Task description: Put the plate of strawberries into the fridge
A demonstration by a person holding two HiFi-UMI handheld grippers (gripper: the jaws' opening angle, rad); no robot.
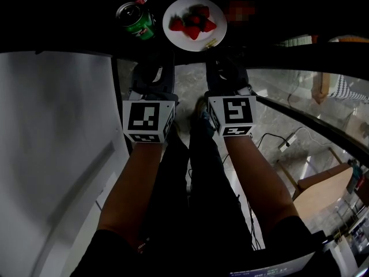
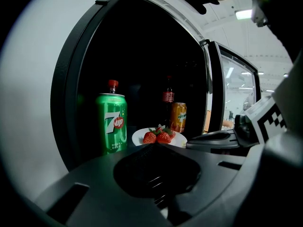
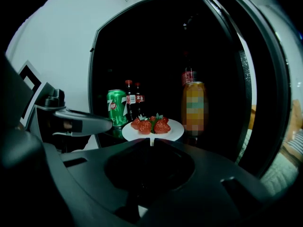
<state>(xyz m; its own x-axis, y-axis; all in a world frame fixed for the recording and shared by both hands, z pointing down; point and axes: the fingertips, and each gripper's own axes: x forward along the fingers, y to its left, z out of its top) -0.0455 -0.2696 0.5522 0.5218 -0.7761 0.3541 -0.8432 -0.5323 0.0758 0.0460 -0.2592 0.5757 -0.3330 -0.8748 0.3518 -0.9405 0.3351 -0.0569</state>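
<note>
A white plate bearing several red strawberries sits flat on a dark shelf inside the open fridge. The left gripper view shows the plate just beyond my left gripper, whose jaws are shut and hold nothing. My right gripper is also shut, its tip right at the near rim of the plate, with the strawberries straight ahead. From the head view, the left gripper and right gripper lie side by side just below the plate.
A green 7up can stands left of the plate, with dark soda bottles behind it. An orange can stands at the plate's far right. The fridge's glass door hangs open to the right. A white fridge wall is on the left.
</note>
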